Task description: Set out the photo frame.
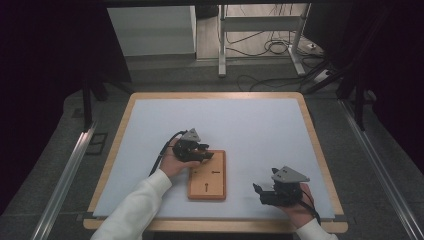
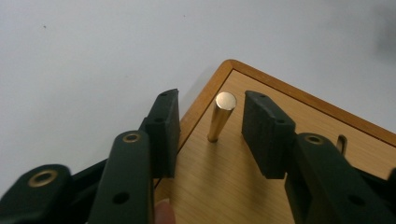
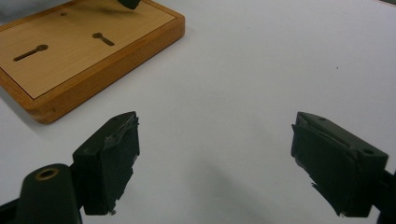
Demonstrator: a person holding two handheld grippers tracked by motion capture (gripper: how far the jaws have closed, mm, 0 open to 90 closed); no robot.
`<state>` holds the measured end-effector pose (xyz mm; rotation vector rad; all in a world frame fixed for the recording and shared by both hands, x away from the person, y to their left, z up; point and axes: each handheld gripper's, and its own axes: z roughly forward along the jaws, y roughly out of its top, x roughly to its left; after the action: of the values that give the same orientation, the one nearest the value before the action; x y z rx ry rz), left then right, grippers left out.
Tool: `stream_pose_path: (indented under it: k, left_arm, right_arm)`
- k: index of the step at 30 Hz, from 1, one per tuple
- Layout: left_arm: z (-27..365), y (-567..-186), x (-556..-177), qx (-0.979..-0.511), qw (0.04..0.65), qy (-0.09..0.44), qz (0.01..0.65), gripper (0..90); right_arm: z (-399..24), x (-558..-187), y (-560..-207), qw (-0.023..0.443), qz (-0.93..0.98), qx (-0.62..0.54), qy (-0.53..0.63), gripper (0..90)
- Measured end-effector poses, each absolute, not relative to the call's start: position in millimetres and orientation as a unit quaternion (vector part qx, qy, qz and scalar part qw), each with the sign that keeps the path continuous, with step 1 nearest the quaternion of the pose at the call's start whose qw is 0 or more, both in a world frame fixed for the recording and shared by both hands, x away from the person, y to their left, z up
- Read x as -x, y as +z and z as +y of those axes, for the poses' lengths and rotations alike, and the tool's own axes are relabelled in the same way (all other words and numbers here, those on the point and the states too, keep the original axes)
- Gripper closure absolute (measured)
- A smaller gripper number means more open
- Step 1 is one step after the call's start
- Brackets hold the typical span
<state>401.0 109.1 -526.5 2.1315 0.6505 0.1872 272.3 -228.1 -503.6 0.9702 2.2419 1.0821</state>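
A wooden board lies on the white mat, near its front middle. A thin brass peg stands upright in the board close to one corner. My left gripper is open around this peg, one jaw on each side, with a gap to the peg on both sides. From above, the left gripper hovers over the board's far left corner. My right gripper rests to the right of the board near the front edge. It stands wide open over bare mat with nothing between its jaws.
The board carries two keyhole-shaped slots and a small round hole. The white mat covers a wooden table. Beyond the table are a metal frame and cables on the floor.
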Motion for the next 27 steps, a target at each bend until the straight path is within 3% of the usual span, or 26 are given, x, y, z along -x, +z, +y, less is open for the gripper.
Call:
stream_pose_path:
  k: [11,20,27]
  left_arm:
    - [108,-527,-401,-0.857,0.442,0.073,0.253,82.7]
    - [109,-527,-404,-0.858,0.439,0.056,0.262,83.7]
    - [111,-526,-410,-0.857,0.438,0.024,0.271,82.6]
  right_arm:
    - [-228,-273,-505,0.233,0.817,-0.355,0.39,15.6]
    - [-221,-270,-504,0.234,0.821,-0.343,0.391,15.4]
    - [-193,-261,-503,0.239,0.848,-0.283,0.381,11.1]
